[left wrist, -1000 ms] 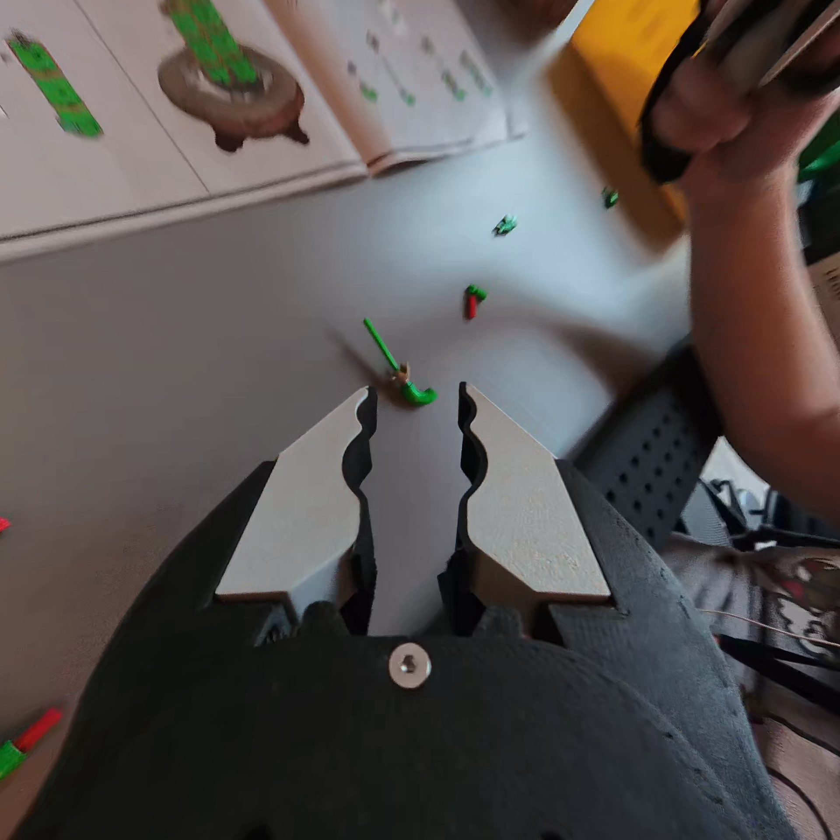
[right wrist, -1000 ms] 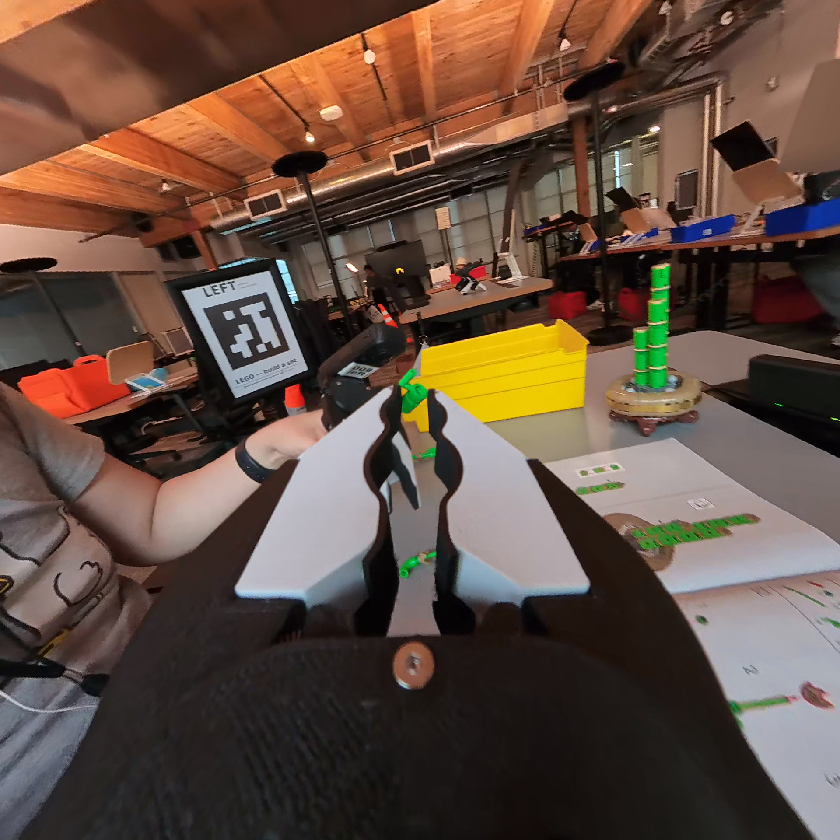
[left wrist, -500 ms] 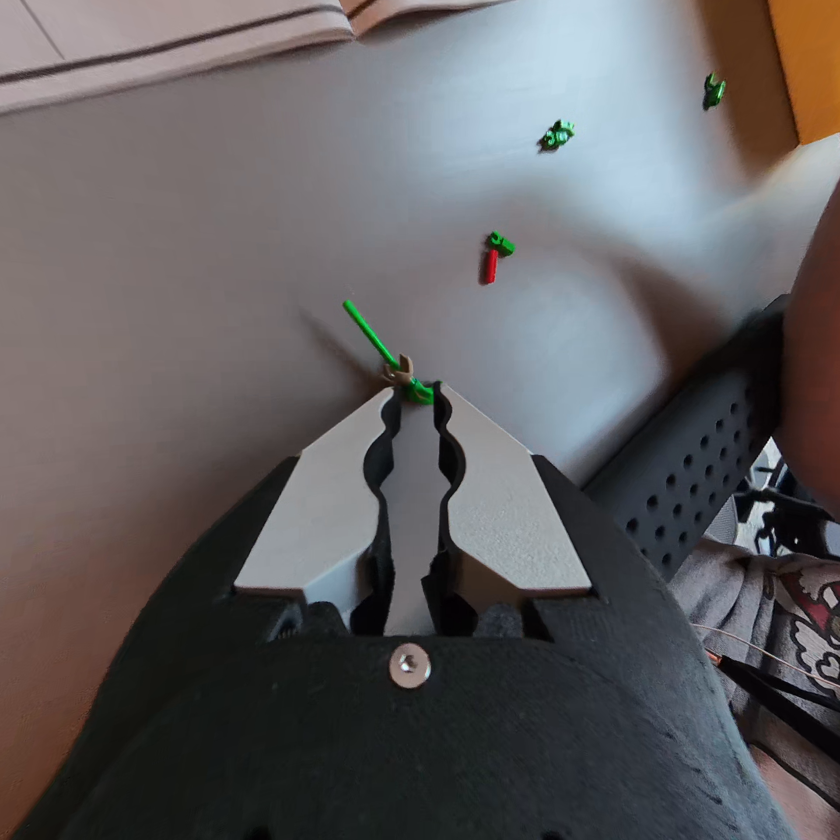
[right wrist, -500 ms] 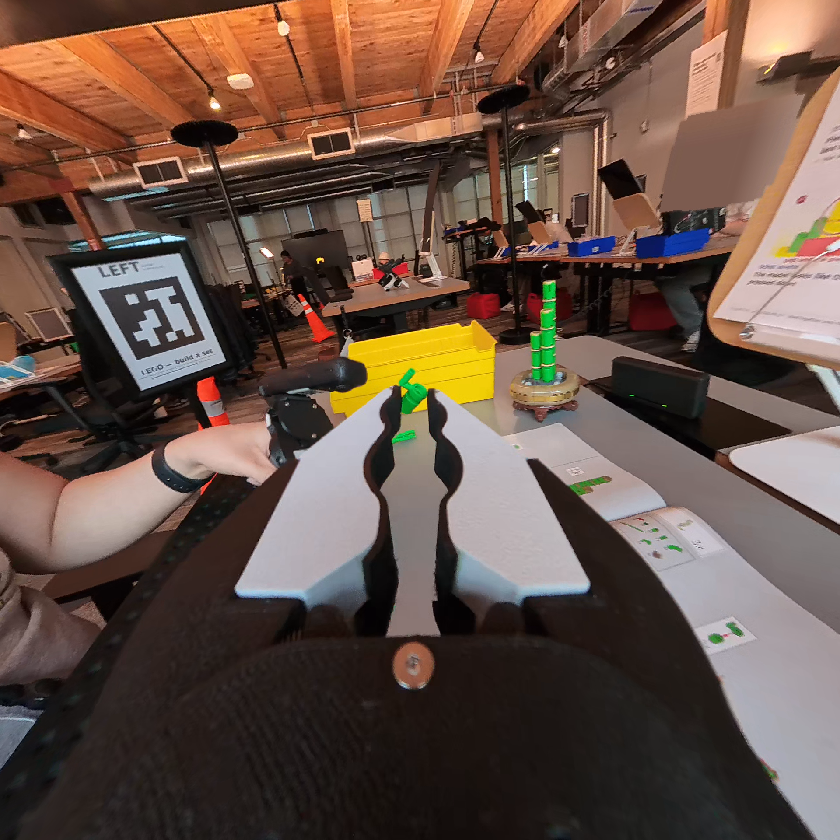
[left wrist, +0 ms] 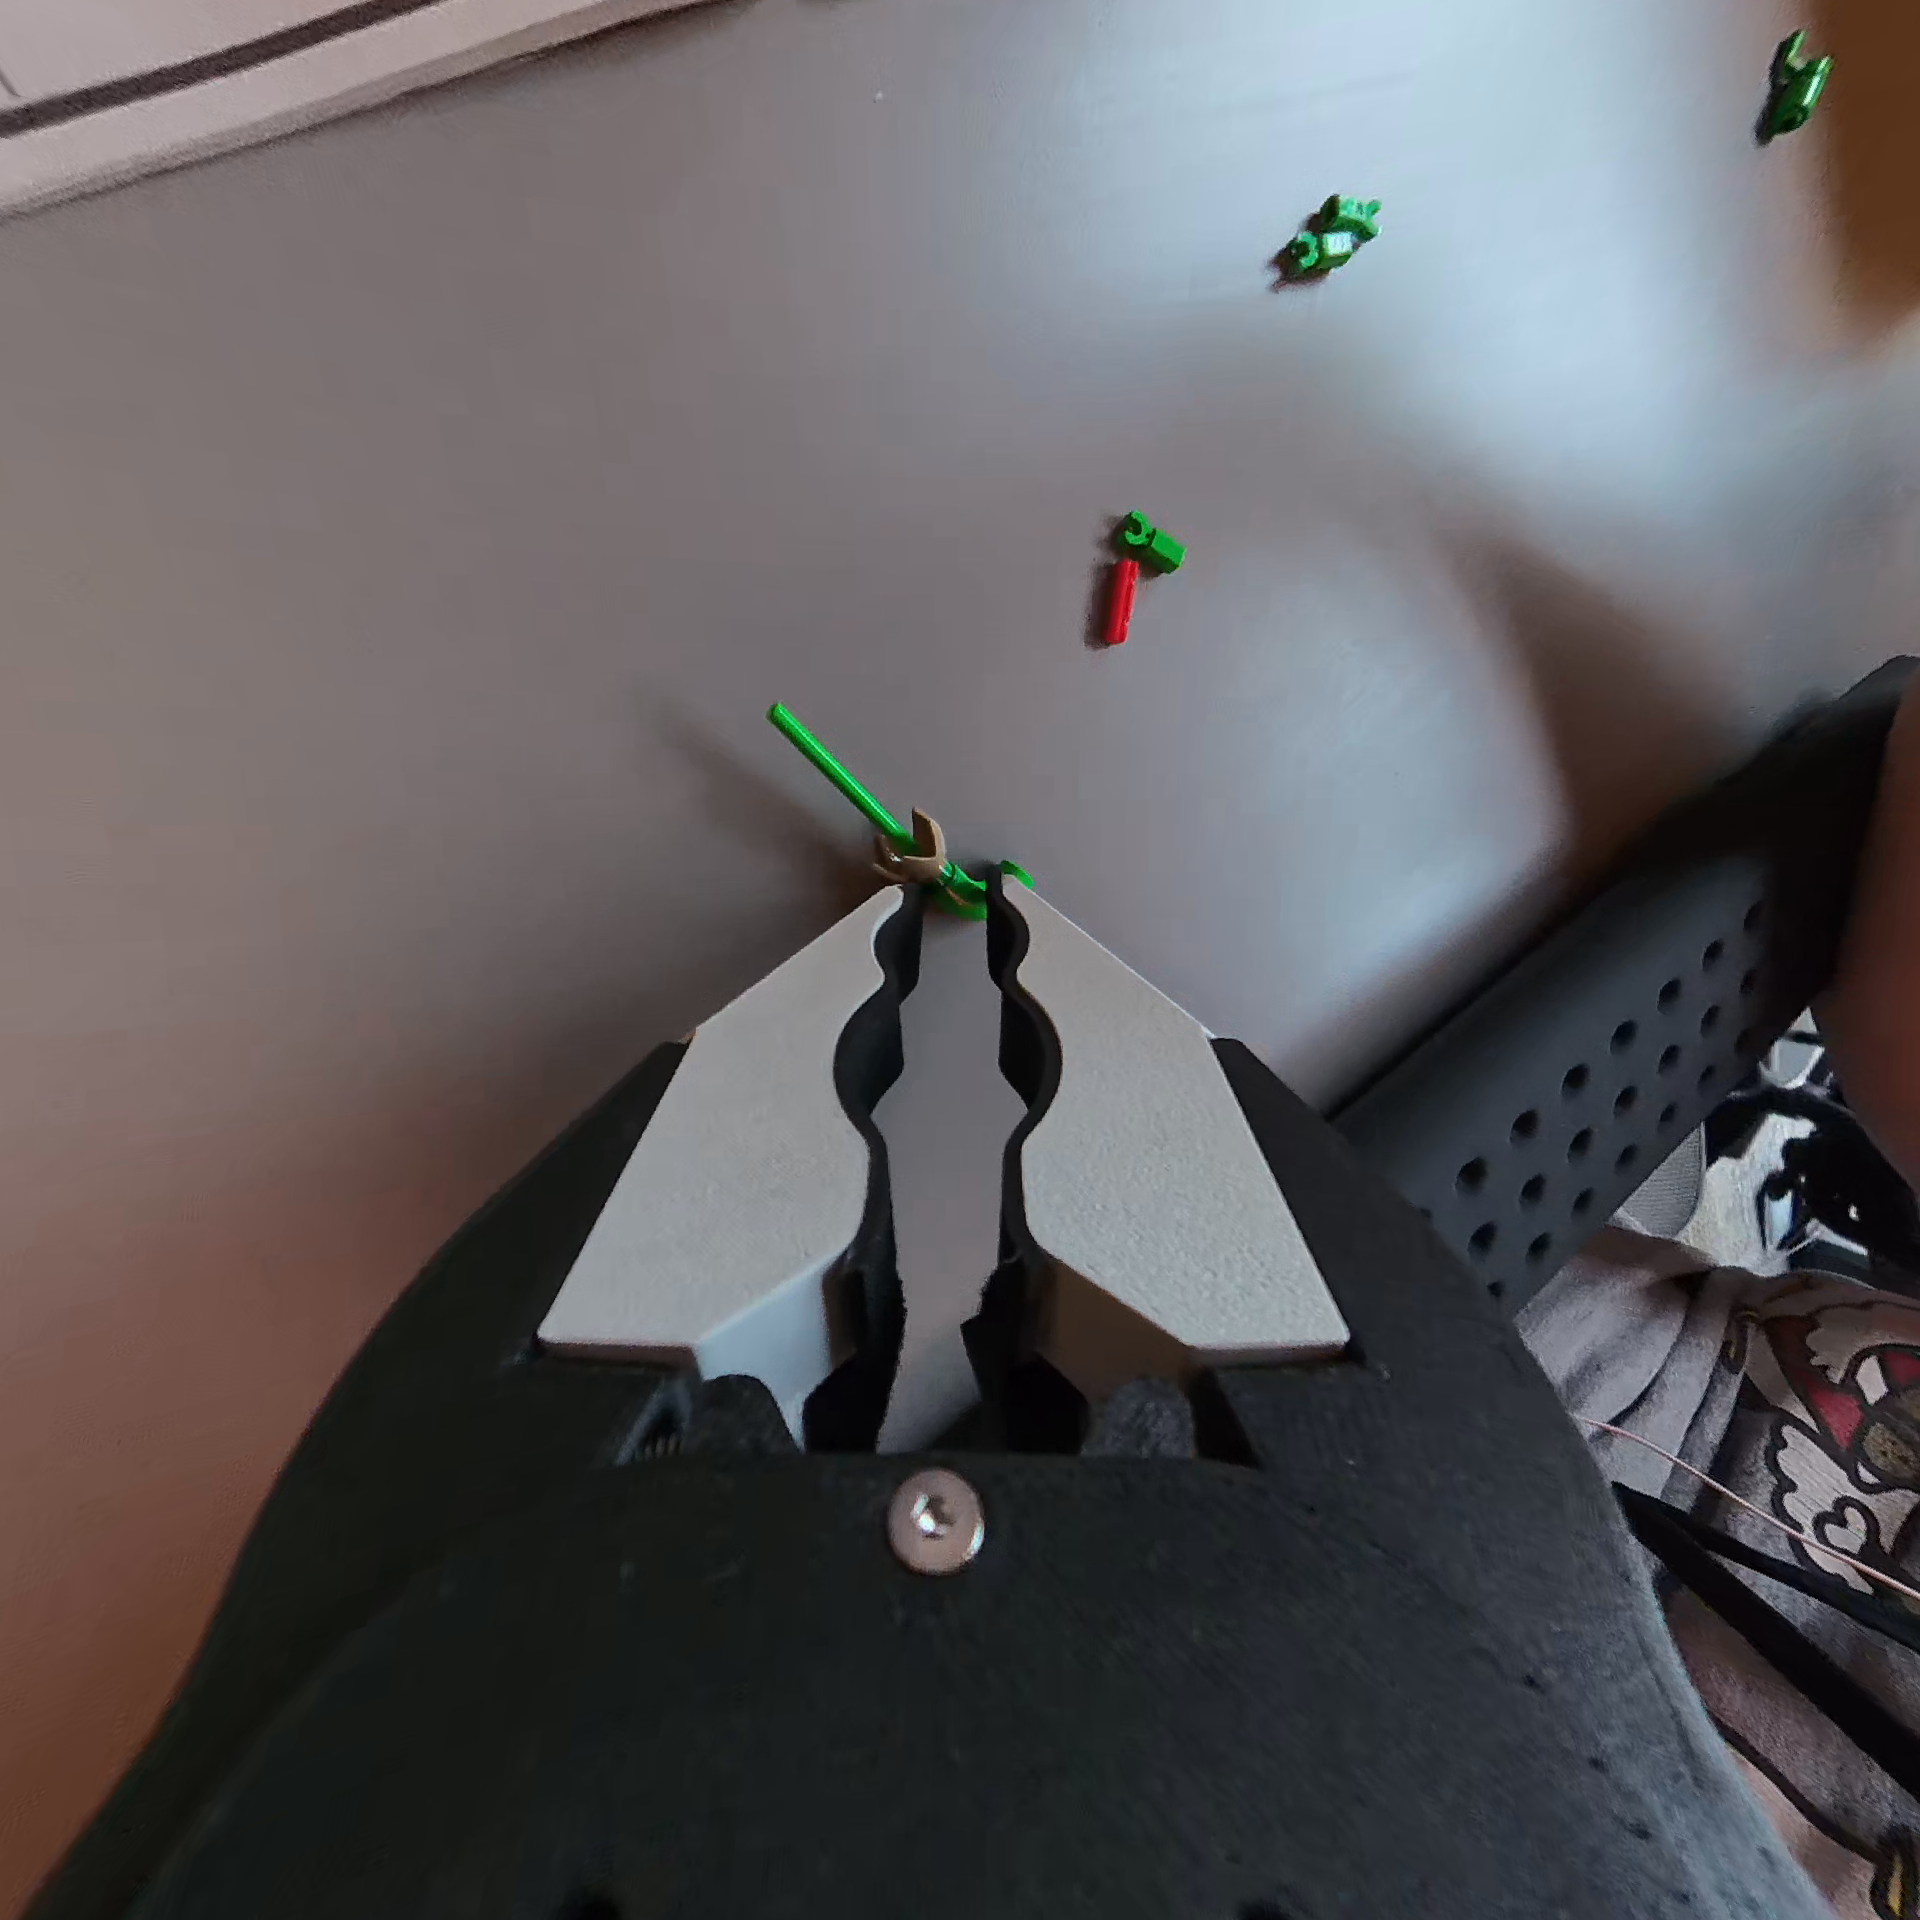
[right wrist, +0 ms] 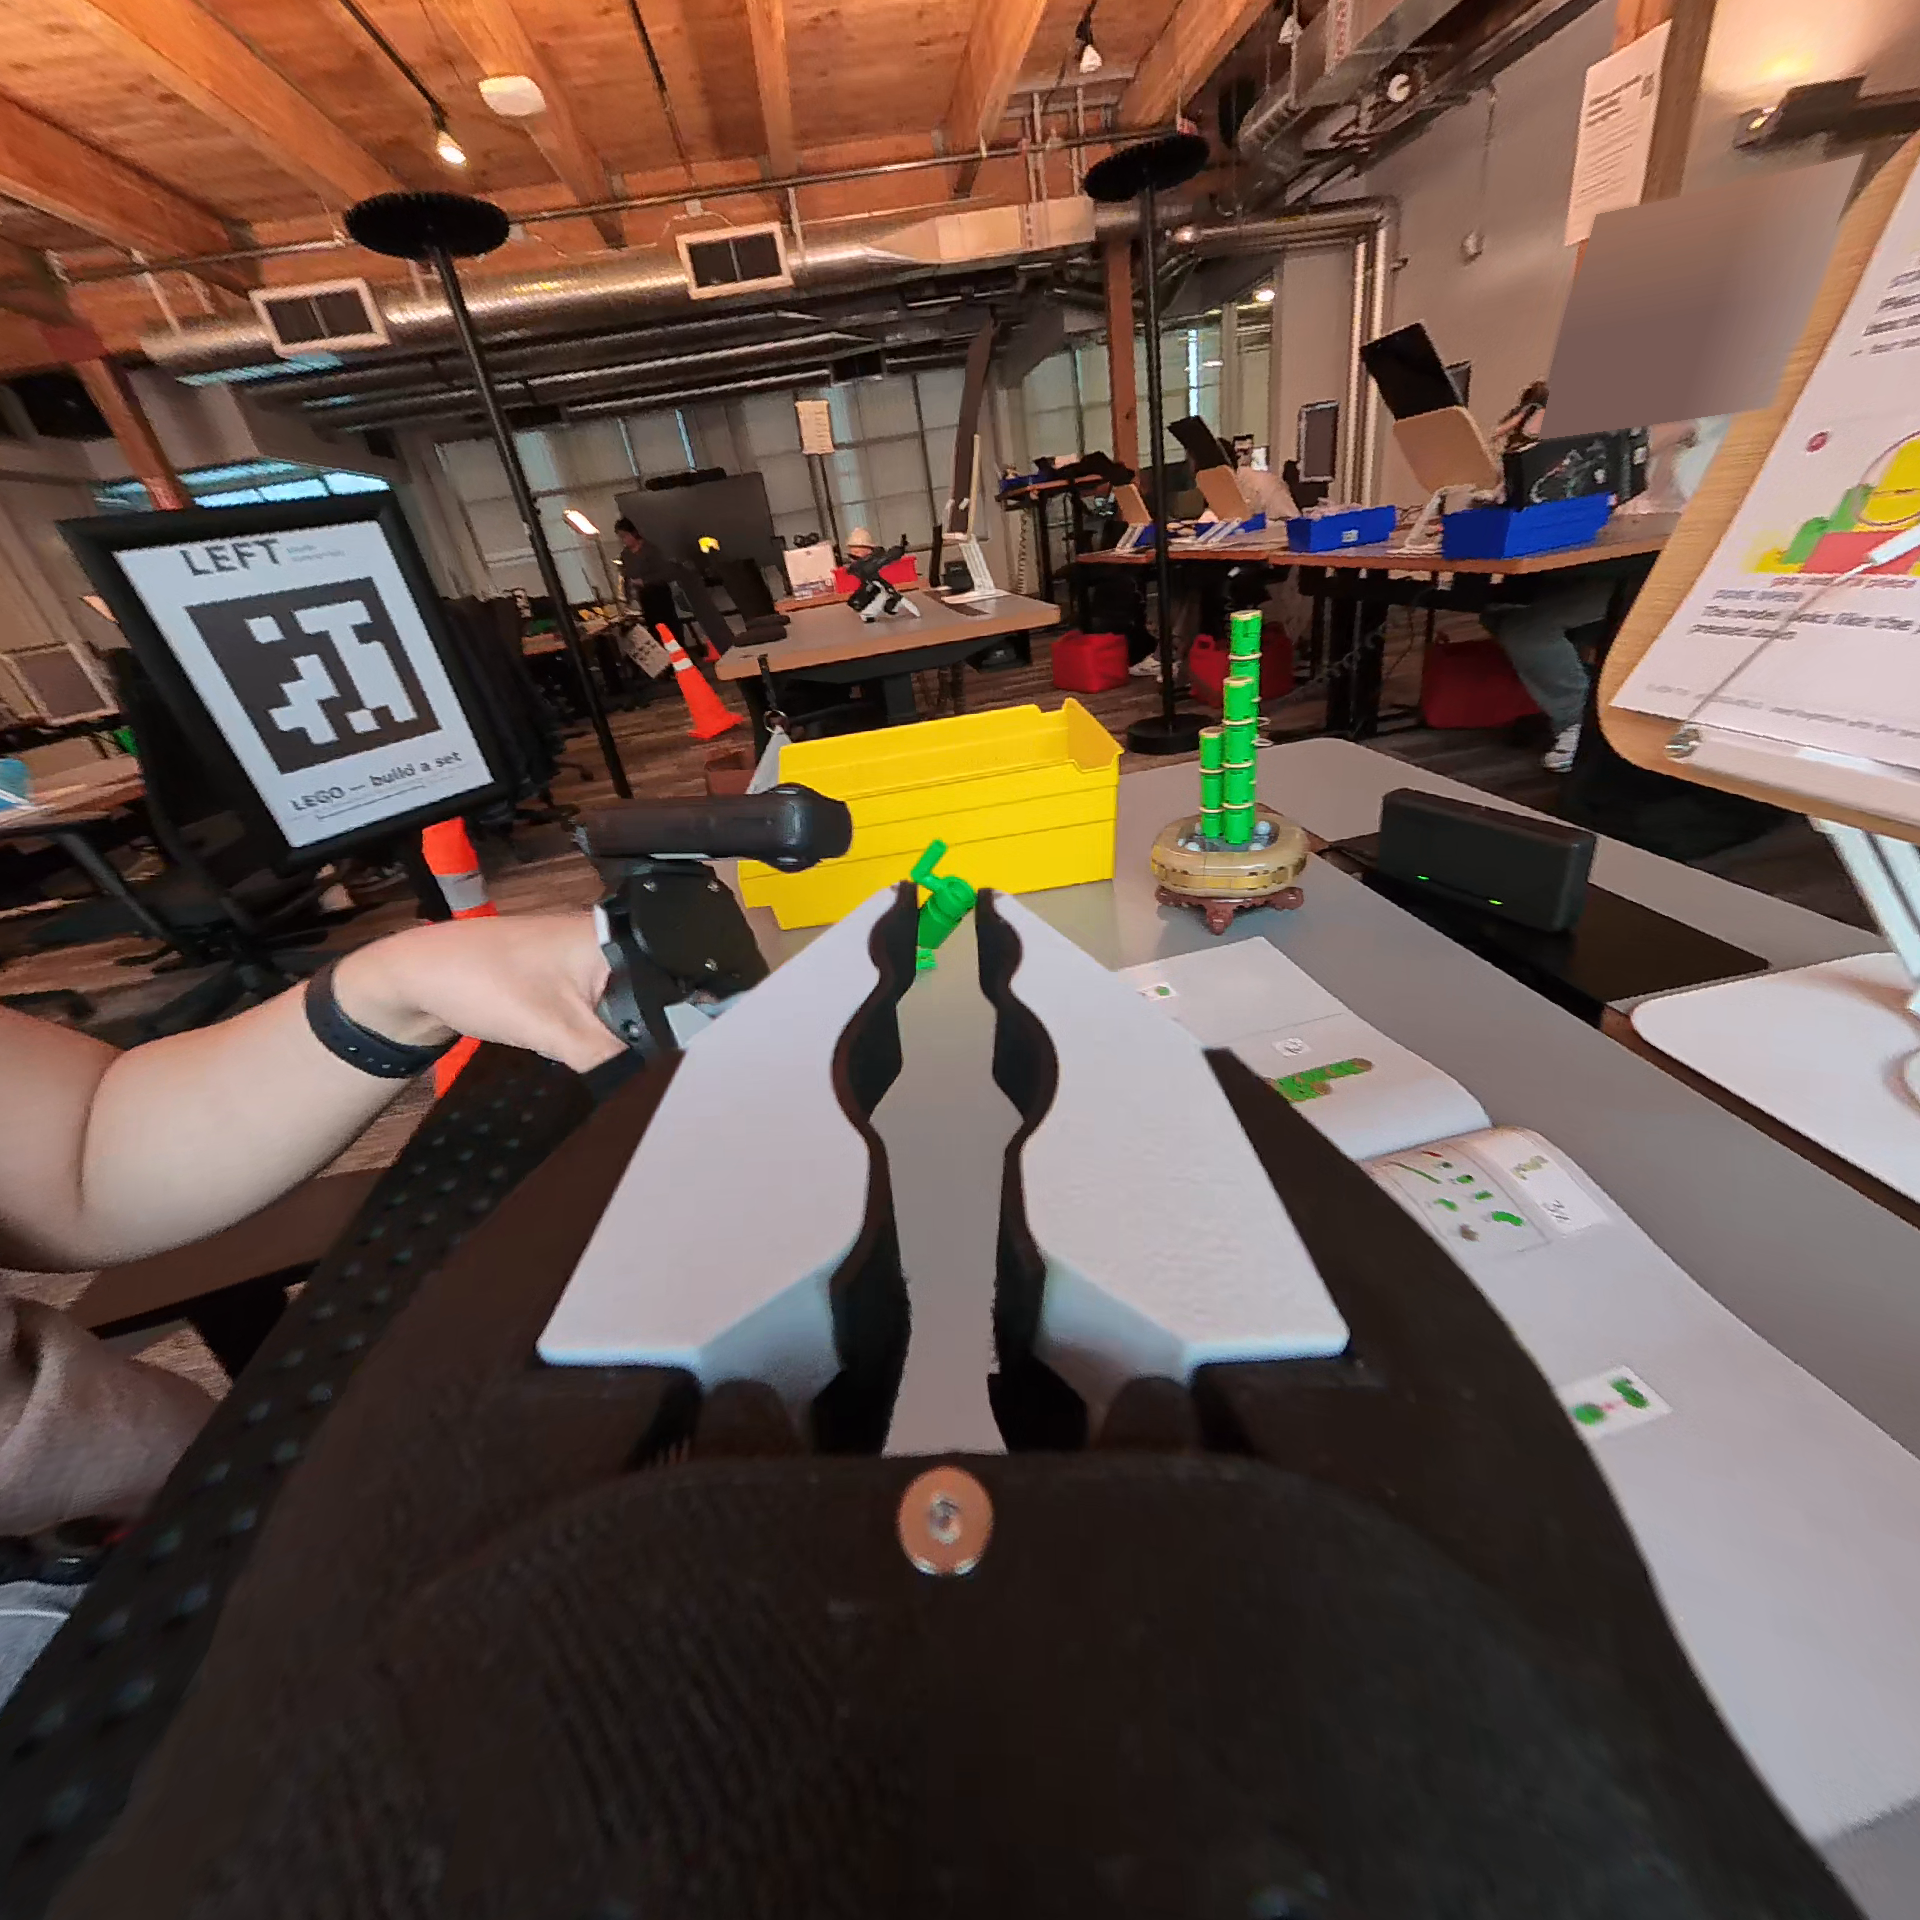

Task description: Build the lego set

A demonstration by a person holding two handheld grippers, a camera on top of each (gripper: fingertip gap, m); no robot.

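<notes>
In the left wrist view my left gripper (left wrist: 951, 888) is down at the grey table (left wrist: 468, 468). Its tips are closed on the curved lower end of a thin green stem piece (left wrist: 831, 774) that carries a small tan collar (left wrist: 914, 854). The rest of the stem sticks out up and to the left. In the right wrist view my right gripper (right wrist: 935, 909) is raised above the table and shut on a small green piece (right wrist: 943, 902). The partly built model (right wrist: 1231, 790), green cylinder stalks on a tan round base, stands at the far right of the table.
Loose on the table are a red-and-green piece (left wrist: 1135, 577) and two small green pieces (left wrist: 1332, 237) (left wrist: 1789, 85). An open instruction booklet (right wrist: 1351, 1081), a yellow bin (right wrist: 935, 800), a black box (right wrist: 1486, 857), a marker sign (right wrist: 301, 675) and a clipboard stand (right wrist: 1787, 520) surround the work area. The left gripper's tips are roughly 25 centimeters from the right gripper's.
My left gripper moved down and forward to the green stem and its jaws narrowed around the stem's lower end. My right gripper swung rightward, still holding its green piece.
</notes>
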